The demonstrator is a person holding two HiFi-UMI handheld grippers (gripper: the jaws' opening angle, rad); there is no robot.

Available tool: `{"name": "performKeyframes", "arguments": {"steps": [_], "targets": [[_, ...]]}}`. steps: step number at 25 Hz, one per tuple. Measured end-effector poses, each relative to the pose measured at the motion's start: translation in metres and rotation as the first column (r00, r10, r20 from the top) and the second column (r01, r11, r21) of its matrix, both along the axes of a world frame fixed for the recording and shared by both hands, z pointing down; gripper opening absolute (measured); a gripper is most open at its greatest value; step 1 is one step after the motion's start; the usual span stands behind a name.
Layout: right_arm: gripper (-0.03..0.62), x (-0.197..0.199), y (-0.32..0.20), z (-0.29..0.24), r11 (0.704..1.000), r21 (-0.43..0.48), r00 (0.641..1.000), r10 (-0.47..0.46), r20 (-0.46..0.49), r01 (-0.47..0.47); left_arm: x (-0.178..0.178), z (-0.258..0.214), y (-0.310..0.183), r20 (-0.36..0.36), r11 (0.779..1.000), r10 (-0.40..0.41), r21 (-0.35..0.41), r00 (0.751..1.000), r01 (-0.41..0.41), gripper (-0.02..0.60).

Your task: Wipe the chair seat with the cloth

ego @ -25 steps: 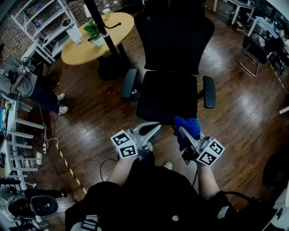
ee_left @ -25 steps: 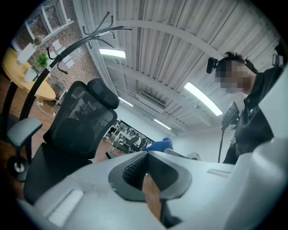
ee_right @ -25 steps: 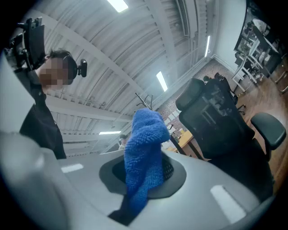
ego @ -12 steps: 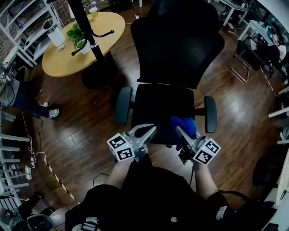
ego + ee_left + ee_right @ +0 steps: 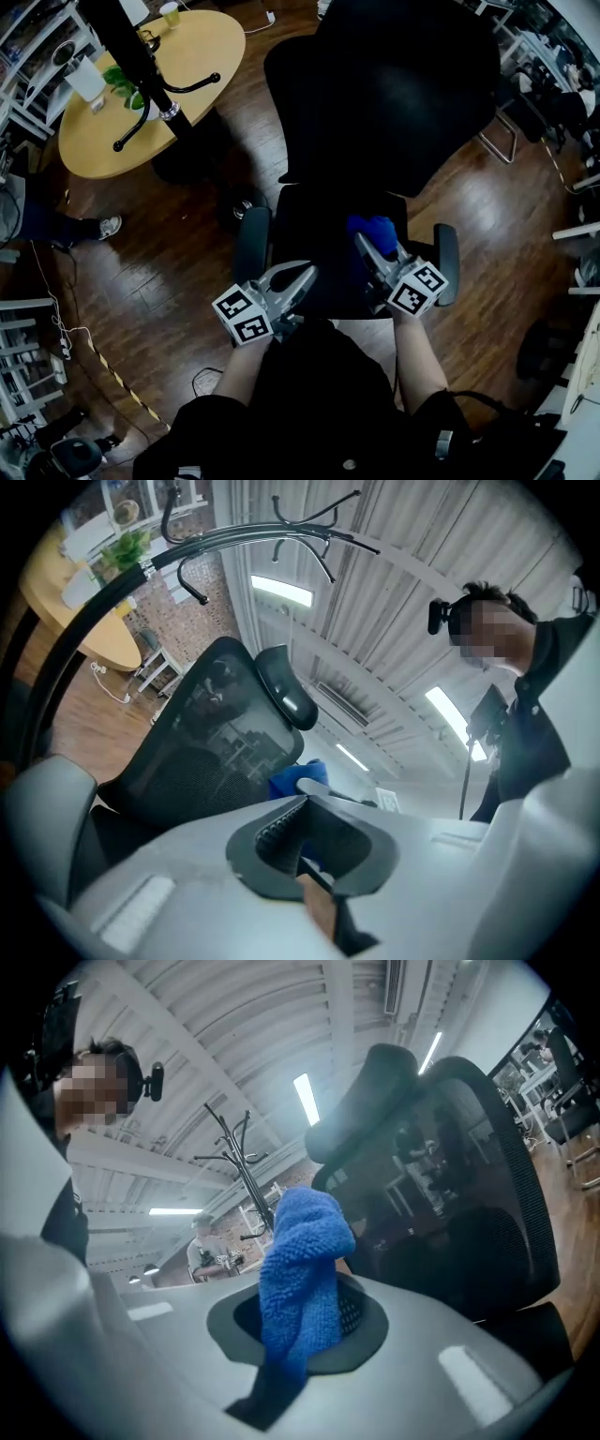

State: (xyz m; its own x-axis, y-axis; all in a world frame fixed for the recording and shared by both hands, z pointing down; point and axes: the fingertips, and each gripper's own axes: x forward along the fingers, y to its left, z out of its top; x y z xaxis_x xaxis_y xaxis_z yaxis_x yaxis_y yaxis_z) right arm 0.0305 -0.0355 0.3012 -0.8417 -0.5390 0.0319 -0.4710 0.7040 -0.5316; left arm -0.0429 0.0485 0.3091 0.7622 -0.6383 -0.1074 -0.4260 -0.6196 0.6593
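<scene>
1. Your right gripper (image 5: 371, 251) has its jaws pinched on the cloth (image 5: 373, 228). It sits over the right half of the chair seat (image 5: 314, 234), so it is the nearer tool for the wipe.
2. The seat lies beneath and ahead of those jaws. The cloth bunches out past the tips, with its long axis along the jaws, pointing from the seat's front edge toward the backrest (image 5: 375, 103). I cannot tell whether the cloth touches the seat; most likely you will need to tip the jaws down to bring it flat onto the surface.
3. Your left gripper (image 5: 298, 277) hangs at the seat's front-left edge, just inside the left armrest (image 5: 251, 246). Its jaws are pressed together with nothing between them.
4. In the right gripper view the cloth (image 5: 305, 1269) is a thick, nubbly blue microfibre, folded into a soft lump that will flatten and drag easily.
5. The seat is a dark, matte, broad, roughly square pad. The backrest (image 5: 459, 1204) is see-through black mesh on a curved frame.
6. The right armrest (image 5: 447, 262), a narrow padded bar, stands just beside the seat's right edge, close to your right gripper. Judge your sweep so you don't snag on it.
</scene>
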Motion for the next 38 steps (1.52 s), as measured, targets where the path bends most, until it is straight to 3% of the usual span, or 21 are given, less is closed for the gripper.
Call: {"name": "performKeyframes", "arguments": {"steps": [3,6,11,16,20,23,26,30,34,38], "targets": [[0.040,-0.028,-0.049,0.039,0.999,-0.023,0.999,0.028,-0.043,-0.029,-0.019,0.006,-0.013,-0.009,0.999,-0.026,-0.039,1.000,0.025,-0.008],[0.040,-0.053,-0.095,0.109,0.995,-0.088,0.997,0.040,-0.068,-0.046,-0.032,0.033,-0.029,-0.014,0.994,-0.072,-0.084,0.997,0.070,-0.008],[0.040,-0.101,-0.139,0.235,0.982,-0.189,0.987,-0.014,-0.157,-0.016,-0.032,0.084,-0.050,-0.054,0.981,-0.122,-0.161,0.991,0.112,-0.008],[0.040,-0.136,-0.156,0.331,0.965,-0.261,0.941,-0.069,-0.330,-0.021,-0.018,0.122,-0.058,-0.042,0.969,-0.122,-0.220,0.992,0.110,-0.008],[0.040,-0.145,-0.152,0.369,0.958,-0.287,0.883,-0.117,-0.454,-0.021,-0.014,0.135,-0.059,-0.032,0.968,-0.118,-0.229,0.992,0.108,-0.008],[0.040,-0.145,-0.154,0.373,0.952,-0.306,0.878,-0.126,-0.462,-0.025,-0.013,0.139,-0.061,-0.017,0.966,-0.122,-0.232,0.992,0.115,-0.008],[0.040,-0.127,-0.158,0.380,0.947,-0.316,0.858,-0.120,-0.500,-0.051,-0.010,0.141,-0.063,-0.006,0.965,-0.122,-0.235,0.992,0.117,-0.008],[0.040,-0.077,-0.169,0.391,0.930,-0.333,0.842,-0.052,-0.537,-0.155,-0.006,0.143,-0.063,0.005,0.965,-0.104,-0.241,0.995,0.102,-0.008],[0.040,-0.003,-0.183,0.395,0.900,-0.338,0.817,0.036,-0.576,-0.277,-0.001,0.142,-0.062,0.002,0.970,-0.077,-0.232,0.997,0.075,-0.008],[0.040,0.083,-0.190,0.394,0.856,-0.317,0.764,0.130,-0.632,-0.409,0.004,0.145,-0.062,0.006,0.969,-0.062,-0.239,0.998,0.062,-0.008]]}}
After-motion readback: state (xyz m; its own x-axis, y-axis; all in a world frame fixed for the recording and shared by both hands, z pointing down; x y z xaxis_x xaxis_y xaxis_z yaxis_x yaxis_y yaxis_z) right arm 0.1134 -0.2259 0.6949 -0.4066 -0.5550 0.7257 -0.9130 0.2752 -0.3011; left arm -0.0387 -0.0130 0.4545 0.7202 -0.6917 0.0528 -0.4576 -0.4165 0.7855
